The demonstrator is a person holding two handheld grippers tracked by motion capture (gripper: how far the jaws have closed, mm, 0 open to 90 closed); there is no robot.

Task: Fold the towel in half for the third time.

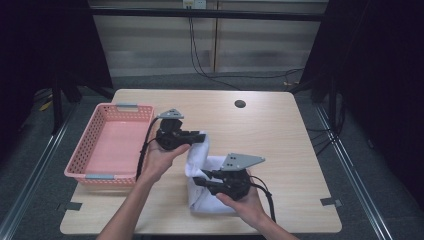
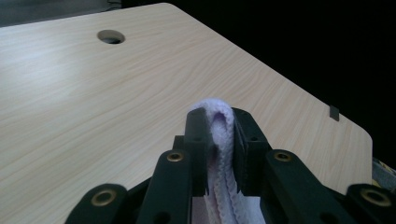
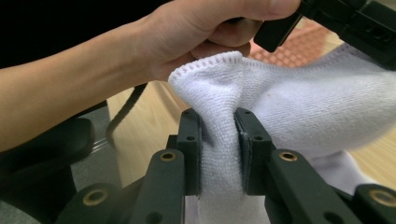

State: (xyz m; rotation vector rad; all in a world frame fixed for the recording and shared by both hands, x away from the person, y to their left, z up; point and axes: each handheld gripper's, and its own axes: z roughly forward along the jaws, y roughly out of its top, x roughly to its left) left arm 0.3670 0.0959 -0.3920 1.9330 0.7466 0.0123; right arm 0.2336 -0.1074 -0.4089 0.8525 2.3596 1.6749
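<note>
Both tongs pinch the white towel (image 1: 202, 165), probably to lift and fold it. The left gripper (image 1: 199, 136) clamps one hemmed edge; the right gripper (image 1: 200, 180) squeezes a thick bunch. The towel stretches between them, its long axis going from one gripper to the other, above the wooden table (image 1: 280, 130), beside the pink basket (image 1: 95, 135).

Basket (image 1: 100, 150) on table (image 1: 280, 135) left edge – towel (image 1: 205, 165) right of it, mid-table
</note>
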